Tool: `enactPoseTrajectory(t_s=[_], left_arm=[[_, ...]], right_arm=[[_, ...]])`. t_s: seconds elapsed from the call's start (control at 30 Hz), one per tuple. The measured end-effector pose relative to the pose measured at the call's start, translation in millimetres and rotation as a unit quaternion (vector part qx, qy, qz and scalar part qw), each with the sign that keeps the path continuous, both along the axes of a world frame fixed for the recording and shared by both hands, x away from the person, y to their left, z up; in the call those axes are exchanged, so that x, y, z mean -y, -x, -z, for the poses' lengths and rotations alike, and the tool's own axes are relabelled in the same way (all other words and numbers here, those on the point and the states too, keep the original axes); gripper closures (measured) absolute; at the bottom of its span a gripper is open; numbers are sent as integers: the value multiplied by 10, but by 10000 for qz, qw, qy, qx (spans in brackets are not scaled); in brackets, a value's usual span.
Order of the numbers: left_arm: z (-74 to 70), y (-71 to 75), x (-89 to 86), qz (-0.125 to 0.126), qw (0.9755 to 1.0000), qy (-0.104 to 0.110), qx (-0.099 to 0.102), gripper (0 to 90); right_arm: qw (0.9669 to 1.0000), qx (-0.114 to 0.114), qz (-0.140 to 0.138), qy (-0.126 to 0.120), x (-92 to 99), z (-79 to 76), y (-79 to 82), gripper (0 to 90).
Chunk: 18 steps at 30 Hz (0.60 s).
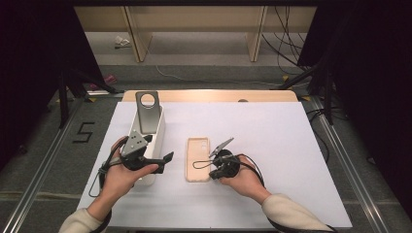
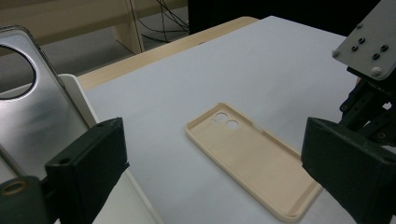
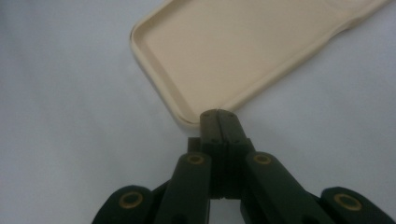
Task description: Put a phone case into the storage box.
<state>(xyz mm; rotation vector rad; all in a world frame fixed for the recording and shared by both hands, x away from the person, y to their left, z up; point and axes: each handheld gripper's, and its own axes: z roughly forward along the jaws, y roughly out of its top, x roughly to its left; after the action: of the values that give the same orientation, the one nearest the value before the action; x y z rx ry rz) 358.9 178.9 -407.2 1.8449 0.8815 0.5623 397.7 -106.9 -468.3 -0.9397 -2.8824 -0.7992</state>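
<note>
2 phone cases sit on a white-covered table [image 1: 272, 145] on a grey floor, with wooden furniture legs and cables beyond. Beige case [image 1: 197, 159] lies flat mid-table, hollow up; grey case [image 1: 147, 111] stands in a white bin [image 1: 156, 141] at left. Right gripper [image 3: 218, 115], fingers together, touches the beige case's near corner. Left gripper [image 1: 165, 158], fingers apart, hovers beside the bin.

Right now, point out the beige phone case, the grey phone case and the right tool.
beige phone case [image 1: 197, 160], high view, inner floor.
grey phone case [image 1: 148, 119], high view, flat back.
right tool [image 3: 218, 115], right gripper view, closed tips.
</note>
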Motion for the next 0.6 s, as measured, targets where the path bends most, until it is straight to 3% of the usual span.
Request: enactPoseTrajectory(t_s=[0.47,0.6], left_arm=[[7,1,4,8,10000,0,-6,64],[4,7,8,21,10000,2,38,65]], right_arm=[[10000,24,-37,-33,-26,3,7,900],[9997,240,7,-38,37,-72,2,770]])
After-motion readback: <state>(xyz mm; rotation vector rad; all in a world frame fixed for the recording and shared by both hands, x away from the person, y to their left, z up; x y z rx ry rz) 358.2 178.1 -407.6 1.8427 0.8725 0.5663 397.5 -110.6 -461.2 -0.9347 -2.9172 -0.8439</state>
